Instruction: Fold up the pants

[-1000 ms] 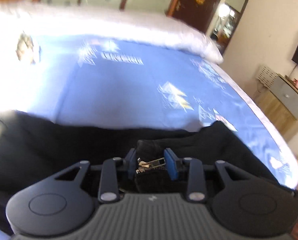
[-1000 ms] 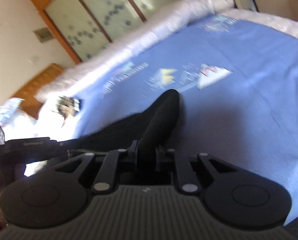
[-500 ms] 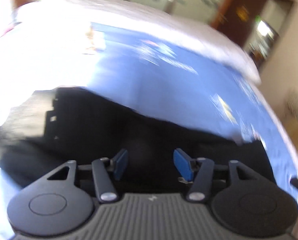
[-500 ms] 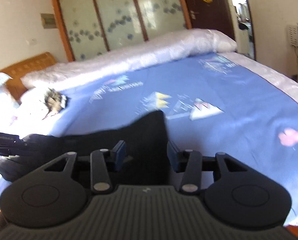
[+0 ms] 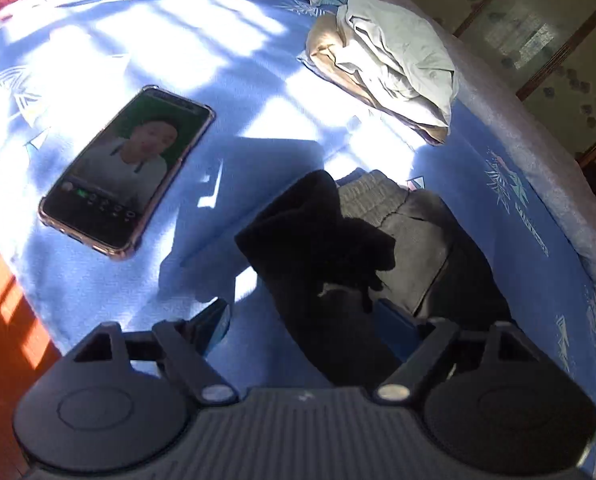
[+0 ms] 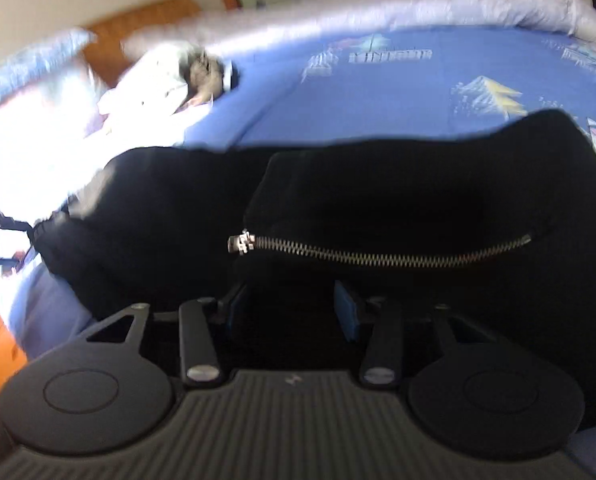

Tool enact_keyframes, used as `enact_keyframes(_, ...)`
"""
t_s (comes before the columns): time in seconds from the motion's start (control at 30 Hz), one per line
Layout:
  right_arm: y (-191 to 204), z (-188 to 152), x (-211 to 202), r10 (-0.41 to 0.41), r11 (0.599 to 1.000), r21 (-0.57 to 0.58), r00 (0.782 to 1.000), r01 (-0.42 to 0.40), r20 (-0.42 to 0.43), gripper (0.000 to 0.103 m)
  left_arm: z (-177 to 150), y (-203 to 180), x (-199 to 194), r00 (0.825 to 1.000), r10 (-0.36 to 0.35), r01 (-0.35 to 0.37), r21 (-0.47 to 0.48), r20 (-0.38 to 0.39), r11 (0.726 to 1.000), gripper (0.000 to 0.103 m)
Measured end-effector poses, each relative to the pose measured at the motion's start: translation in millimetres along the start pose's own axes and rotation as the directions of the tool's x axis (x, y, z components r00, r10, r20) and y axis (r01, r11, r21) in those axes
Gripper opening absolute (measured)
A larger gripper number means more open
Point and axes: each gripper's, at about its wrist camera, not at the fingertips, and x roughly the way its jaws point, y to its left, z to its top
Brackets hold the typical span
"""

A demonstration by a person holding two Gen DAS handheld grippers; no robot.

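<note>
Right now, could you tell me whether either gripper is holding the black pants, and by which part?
Neither holds them. The left gripper is opening, the black pants loose between its fingers; the right gripper stands open over the fabric below the zipper.

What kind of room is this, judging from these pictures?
Most likely a bedroom. The black pants lie on a bed with a blue printed sheet; a wooden headboard and a pillow are at one end.

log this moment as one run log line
task: fold pants | left tongs: opening, pants between, not gripped | right tongs: open over pants | phone: on bed sheet
</note>
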Motion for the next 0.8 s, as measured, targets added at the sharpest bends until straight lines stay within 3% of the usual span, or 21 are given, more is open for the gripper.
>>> enact_keyframes(0.1,6,6,-37,0.091,0.996,0.016,0.991,-0.093,0.099,0.050,4,-3,16,1.000,-0.017,0.017,-0.001,-0.026,1.000,0.087)
enact_keyframes(0.23,13,5,-60,0.101,0.995,-0.011,0.981,-0.101,0.167,0.050,12,-5,33,1.000,-0.006,0.005,-0.047,-0.008,0.999,0.088)
enact_keyframes(0.33,4,1,-48,0.078,0.995,0.044,0.988,-0.084,0.134,0.050,14,-10,39,1.000,-0.012,0.012,-0.065,-0.004,0.998,0.045)
enact_keyframes(0.37,0,0,-40,0.072,0.995,0.067,0.992,-0.079,0.108,0.050,14,-11,41,1.000,-0.015,0.014,-0.079,-0.010,0.997,0.035)
enact_keyframes(0.43,-12,-9,-9,0.042,0.995,0.088,0.999,-0.041,-0.005,0.050,14,-15,30,0.998,-0.065,0.064,-0.095,-0.008,0.993,0.025)
enact_keyframes(0.47,-18,-14,-9,0.063,0.991,0.118,0.998,-0.065,0.024,0.049,14,-20,21,0.996,-0.094,0.094,-0.084,0.012,0.992,0.025)
enact_keyframes(0.57,-27,-9,-31,0.126,0.966,0.219,0.990,-0.138,0.071,0.050,9,-53,-15,0.982,-0.169,0.166,0.041,0.086,0.985,0.024)
enact_keyframes(0.63,-34,-8,-50,0.137,0.957,0.241,0.983,-0.163,0.124,0.050,2,-85,-36,0.967,-0.223,0.203,0.157,0.122,0.967,0.024)
enact_keyframes(0.73,-50,-9,-70,0.102,0.945,0.293,0.981,-0.149,0.167,0.050,-19,-144,-61,0.938,-0.315,0.247,0.358,0.144,0.901,0.024)
enact_keyframes(0.8,-64,-10,-85,0.075,0.931,0.337,0.976,-0.143,0.206,0.051,-41,-191,-71,0.918,-0.377,0.275,0.487,0.123,0.829,0.024)
